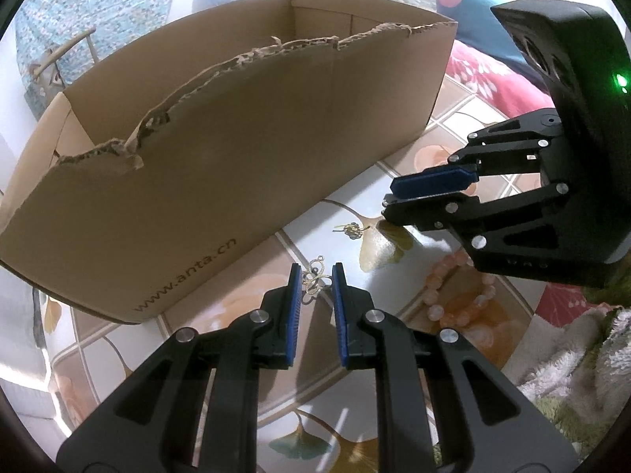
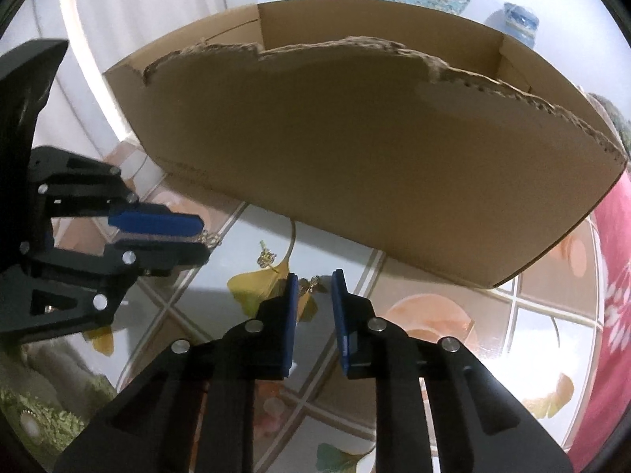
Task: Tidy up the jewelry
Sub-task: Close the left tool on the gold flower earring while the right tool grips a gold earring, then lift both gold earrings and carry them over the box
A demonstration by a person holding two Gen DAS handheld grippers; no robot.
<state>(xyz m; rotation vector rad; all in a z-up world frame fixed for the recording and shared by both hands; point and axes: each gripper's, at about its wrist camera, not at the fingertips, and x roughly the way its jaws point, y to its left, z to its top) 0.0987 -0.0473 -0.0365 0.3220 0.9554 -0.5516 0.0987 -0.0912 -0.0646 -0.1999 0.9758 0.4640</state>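
Observation:
A gold filigree pendant (image 1: pixel 315 279) lies on the patterned tabletop between the tips of my open left gripper (image 1: pixel 316 276); it also shows in the right wrist view (image 2: pixel 209 239). A second small gold piece (image 1: pixel 352 229) lies further ahead. In the right wrist view a small gold piece (image 2: pixel 311 283) lies between the tips of my open right gripper (image 2: pixel 314 282), and another gold piece (image 2: pixel 267 257) lies just beyond. My right gripper (image 1: pixel 388 197) shows at right in the left wrist view, low over the table. A pink bead bracelet (image 1: pixel 453 295) lies under it.
A large torn-edged cardboard box (image 1: pixel 221 157) stands on the table just beyond both grippers, also in the right wrist view (image 2: pixel 374 157). A fluffy towel (image 1: pixel 583 354) lies at the right. Red floral fabric (image 2: pixel 615 276) lies at the table's right side.

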